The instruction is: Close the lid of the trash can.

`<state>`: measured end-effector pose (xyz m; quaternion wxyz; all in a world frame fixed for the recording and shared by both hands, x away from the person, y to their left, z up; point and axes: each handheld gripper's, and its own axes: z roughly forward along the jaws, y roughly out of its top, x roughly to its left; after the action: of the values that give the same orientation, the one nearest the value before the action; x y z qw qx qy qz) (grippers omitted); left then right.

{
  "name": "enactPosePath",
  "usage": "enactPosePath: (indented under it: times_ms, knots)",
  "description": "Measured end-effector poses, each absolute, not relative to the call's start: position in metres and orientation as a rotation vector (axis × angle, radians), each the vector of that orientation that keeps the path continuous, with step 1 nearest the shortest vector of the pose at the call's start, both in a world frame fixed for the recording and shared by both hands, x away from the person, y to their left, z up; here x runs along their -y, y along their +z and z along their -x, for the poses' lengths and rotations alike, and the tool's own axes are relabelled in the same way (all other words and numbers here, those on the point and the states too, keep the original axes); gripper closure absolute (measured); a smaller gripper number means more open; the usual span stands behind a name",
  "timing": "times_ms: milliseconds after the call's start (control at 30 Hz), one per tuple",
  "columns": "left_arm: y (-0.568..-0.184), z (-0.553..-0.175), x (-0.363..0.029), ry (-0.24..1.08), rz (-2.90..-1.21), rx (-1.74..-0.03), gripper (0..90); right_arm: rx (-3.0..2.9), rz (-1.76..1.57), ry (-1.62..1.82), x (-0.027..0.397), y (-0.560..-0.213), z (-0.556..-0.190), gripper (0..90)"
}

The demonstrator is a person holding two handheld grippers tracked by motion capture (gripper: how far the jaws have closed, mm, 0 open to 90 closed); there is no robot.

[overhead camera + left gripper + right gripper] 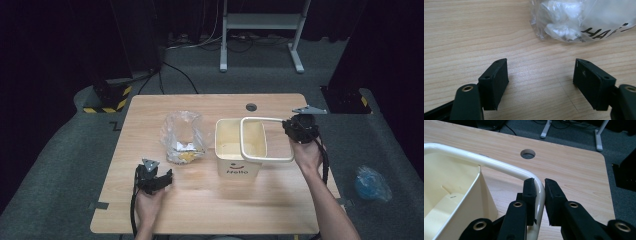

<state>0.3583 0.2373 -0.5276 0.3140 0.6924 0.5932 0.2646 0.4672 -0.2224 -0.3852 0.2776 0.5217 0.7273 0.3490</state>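
Right gripper (pixel 539 182) clamps bin's rim frame (pixel 499 166) at table (pixel 579 170) edge.

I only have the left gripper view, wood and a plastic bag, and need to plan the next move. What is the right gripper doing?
Observer: The right gripper is shut on the cream frame, at its rounded corner.
Operator: Where's that frame?
Observer: It hangs over the open cream bin, which stands upright, printed "Hello".
Operator: And my bag?
Observer: The plastic bag lies left of the bin, apart from it, beyond the open left gripper.
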Motion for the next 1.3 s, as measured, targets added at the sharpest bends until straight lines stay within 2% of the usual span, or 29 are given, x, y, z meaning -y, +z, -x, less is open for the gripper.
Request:
enactPosePath:
  times_ms: [1300]
  knots:
    - [-0.528, -0.358, -0.237, 0.698, -1.827, -1.564, 28.2, -1.982, -1.376, 0.937, 0.200, -0.383, -0.471, 79.5]
